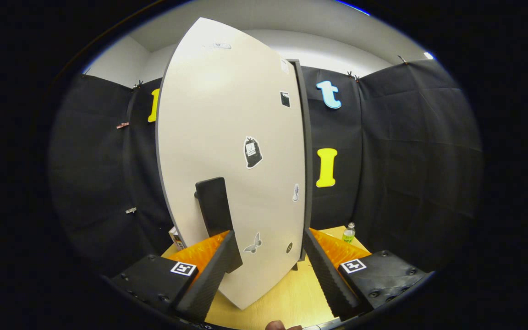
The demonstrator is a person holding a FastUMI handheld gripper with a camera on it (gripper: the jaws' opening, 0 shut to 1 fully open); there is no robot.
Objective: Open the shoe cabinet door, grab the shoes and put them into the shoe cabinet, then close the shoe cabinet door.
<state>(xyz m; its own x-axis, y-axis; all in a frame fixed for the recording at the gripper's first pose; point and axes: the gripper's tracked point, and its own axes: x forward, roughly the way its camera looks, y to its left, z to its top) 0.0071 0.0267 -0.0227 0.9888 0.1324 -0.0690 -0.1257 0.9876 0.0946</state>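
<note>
White cabinet door [232, 151] right ahead of your gripper [271, 263], fingers spread wide.

From the left: a small box [175, 237] peeks out behind the door's lower edge, standing on the pale wooden table [287, 298]. Next, your left finger [216, 270] sits just below the dark handle [213, 206] mounted low on the door, its tip close to the handle's bottom end; you cannot tell whether they touch. The door's lower part fills the gap between your two fingers, and stickers dot its face, among them a butterfly [253, 243] near the bottom. Along the door's right side runs the dark cabinet edge [307, 156]. Your right finger [326, 275] stands apart from that edge, gripping nothing. Beyond it, a small bottle [349, 233] rests on the table's far corner.
</note>
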